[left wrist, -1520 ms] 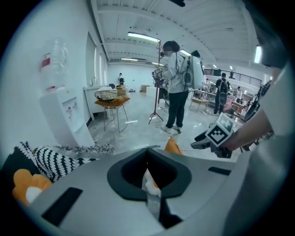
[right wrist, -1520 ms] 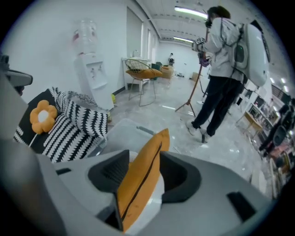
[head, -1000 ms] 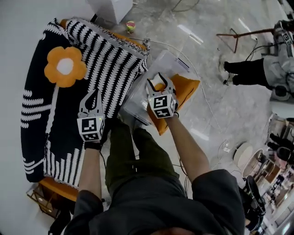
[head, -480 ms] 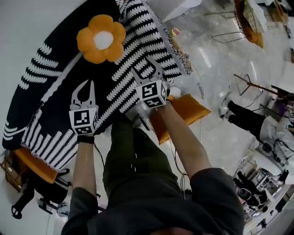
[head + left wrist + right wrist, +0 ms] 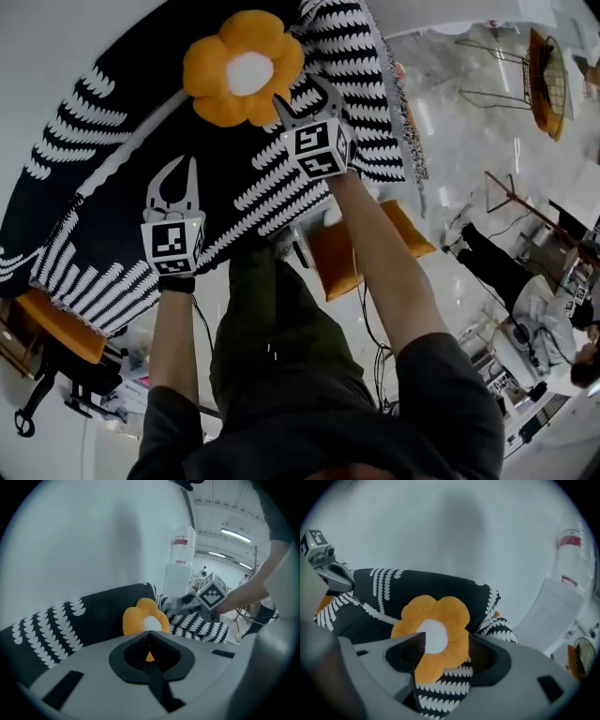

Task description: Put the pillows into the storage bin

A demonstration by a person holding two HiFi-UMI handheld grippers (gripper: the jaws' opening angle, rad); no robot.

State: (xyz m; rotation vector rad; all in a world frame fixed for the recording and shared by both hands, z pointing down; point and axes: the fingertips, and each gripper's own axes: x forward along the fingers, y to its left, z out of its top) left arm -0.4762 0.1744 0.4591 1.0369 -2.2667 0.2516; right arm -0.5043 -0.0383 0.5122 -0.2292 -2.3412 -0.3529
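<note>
The right claw (image 5: 302, 94), empty, jaws just spreading midway, is hovering at the flower pillow (image 5: 246, 67) on the throw (image 5: 112, 216). The left claw (image 5: 185, 164) is hanging near that pillow, jaws together. Biting low is risking snagging the throw.

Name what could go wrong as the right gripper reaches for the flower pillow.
1. The right gripper, its empty jaws just opening, points at the flower pillow on the loose blanket; it may pinch the blanket too and drag it.
2. The pillow looks soft and broad; a grip on one petal could slip.
3. The left gripper is shut, off to the side, so little help.
</note>
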